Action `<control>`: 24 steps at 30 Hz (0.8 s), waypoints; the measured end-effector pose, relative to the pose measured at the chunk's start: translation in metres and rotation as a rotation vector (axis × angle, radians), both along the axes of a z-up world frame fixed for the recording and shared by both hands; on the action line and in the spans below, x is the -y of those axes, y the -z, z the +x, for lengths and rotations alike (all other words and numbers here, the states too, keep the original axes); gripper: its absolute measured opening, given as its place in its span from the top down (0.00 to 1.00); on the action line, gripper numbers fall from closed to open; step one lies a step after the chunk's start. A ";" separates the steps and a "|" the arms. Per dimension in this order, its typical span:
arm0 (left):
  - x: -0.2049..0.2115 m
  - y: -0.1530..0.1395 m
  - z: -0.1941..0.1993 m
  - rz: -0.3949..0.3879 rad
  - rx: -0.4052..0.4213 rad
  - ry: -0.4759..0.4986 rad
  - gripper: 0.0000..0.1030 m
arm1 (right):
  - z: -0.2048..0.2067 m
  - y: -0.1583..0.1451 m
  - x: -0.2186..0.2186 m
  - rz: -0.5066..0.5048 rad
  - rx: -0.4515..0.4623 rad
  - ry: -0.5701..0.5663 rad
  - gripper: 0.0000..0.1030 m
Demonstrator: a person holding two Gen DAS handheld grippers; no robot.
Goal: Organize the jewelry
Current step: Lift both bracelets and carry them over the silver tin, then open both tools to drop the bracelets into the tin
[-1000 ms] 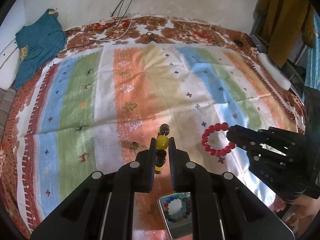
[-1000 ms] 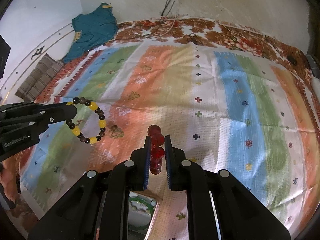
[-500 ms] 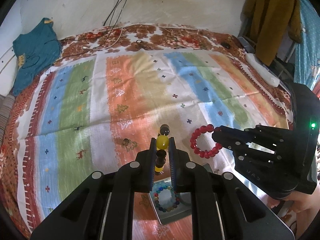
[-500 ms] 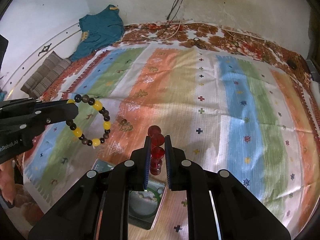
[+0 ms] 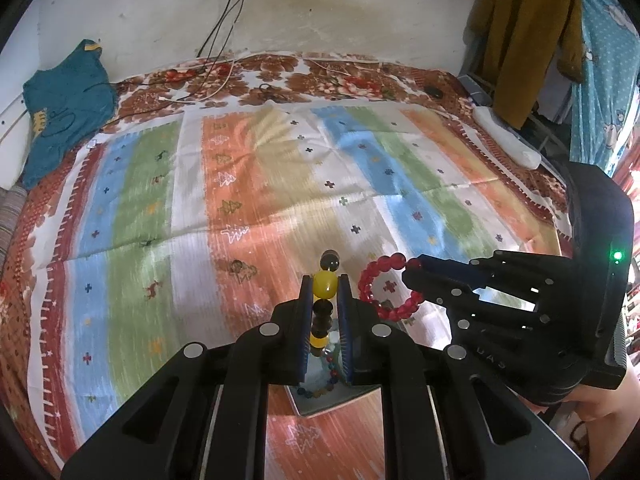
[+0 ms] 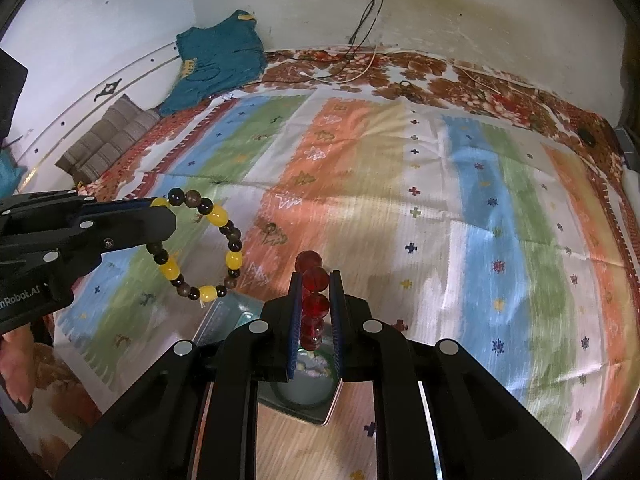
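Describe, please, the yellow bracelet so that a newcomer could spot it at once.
Start at the striped cloth on the bed. Above its near edge the left gripper is shut on a bracelet that hangs clear of the cloth. It mixes yellow and dark beads, unlike the all-red bracelet in the right gripper.

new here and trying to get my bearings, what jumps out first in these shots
Two bead bracelets held up over the striped blanket: the left gripper pinches a yellow and dark bracelet, the right gripper a red bracelet. Just below them, near the blanket's front edge, sits a metal tin with a multicoloured bracelet inside.
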State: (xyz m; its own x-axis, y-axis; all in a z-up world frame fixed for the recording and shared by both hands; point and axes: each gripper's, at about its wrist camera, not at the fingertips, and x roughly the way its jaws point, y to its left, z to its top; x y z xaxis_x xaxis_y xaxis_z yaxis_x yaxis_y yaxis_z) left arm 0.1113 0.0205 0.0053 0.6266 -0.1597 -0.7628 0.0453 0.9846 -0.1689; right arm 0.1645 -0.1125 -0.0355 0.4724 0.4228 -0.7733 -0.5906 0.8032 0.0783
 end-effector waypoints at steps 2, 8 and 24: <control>0.000 0.000 -0.005 -0.004 0.001 -0.001 0.89 | -0.005 0.000 0.000 -0.001 0.000 -0.003 0.86; 0.000 0.002 -0.016 -0.013 0.001 -0.004 0.89 | -0.014 0.003 0.002 -0.004 -0.005 -0.005 0.86; -0.018 0.009 -0.016 0.009 -0.033 -0.104 0.62 | -0.004 0.014 0.016 -0.054 -0.029 0.071 0.62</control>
